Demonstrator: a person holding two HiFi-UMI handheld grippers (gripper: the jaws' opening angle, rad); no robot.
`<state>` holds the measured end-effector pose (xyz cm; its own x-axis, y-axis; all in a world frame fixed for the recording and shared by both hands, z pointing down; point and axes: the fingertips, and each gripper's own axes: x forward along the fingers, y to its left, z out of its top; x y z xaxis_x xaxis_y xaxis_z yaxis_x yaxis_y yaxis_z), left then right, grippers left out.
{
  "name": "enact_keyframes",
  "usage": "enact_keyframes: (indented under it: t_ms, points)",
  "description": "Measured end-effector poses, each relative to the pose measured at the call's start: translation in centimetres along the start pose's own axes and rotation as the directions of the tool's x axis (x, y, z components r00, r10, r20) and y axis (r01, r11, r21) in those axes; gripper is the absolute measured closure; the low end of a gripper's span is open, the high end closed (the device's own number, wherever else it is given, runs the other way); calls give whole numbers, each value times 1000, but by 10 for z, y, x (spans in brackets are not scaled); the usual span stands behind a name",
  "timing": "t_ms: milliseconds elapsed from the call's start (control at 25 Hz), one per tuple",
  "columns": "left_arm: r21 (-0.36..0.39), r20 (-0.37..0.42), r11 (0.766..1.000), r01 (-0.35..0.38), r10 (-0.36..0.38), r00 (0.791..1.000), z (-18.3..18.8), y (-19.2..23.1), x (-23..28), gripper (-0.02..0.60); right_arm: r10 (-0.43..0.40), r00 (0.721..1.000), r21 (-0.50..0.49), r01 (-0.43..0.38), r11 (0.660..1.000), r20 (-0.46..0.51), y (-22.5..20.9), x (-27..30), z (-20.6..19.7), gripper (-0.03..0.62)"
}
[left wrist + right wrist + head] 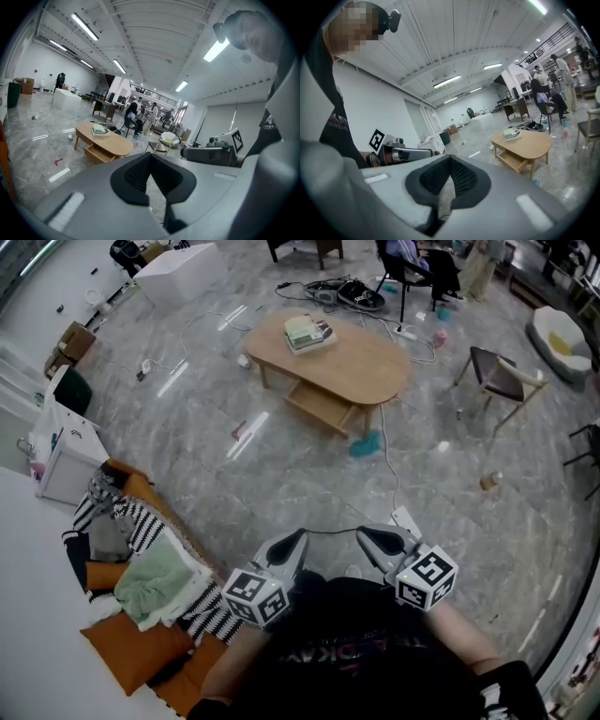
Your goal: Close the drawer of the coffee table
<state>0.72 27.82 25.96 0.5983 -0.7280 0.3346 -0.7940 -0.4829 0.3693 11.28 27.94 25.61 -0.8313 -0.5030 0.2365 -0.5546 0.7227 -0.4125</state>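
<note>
A light wooden oval coffee table (356,357) stands several steps ahead on the grey floor, also in the left gripper view (112,143) and the right gripper view (534,143). Its drawer (322,407) hangs pulled out under the top on the near side, drawer (96,152), drawer (513,161). My left gripper (302,536) and right gripper (361,532) are held close to my body, far short of the table. Both are shut with nothing between the pads.
Books (307,332) lie on the table top. A teal object (366,443) and a white cable (389,460) lie on the floor by the near table leg. A chair (502,381) stands to the right, a striped sofa with cushions (141,587) at my left.
</note>
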Motion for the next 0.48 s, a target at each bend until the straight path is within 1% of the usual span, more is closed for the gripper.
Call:
enact_keyframes:
  t_ms: [160, 360, 480]
  points:
    - [11, -4, 1000, -8, 8, 1000, 4, -8, 0, 577, 1, 1000, 19, -1, 1000, 15, -5, -5, 7, 595]
    - [15, -6, 1000, -23, 23, 1000, 6, 2, 5, 577, -2, 1000, 5, 2, 1000, 17, -12, -4, 10, 595]
    - [15, -9, 1000, -16, 16, 1000, 9, 6, 15, 577, -20, 1000, 14, 20, 1000, 17, -24, -8, 9, 595]
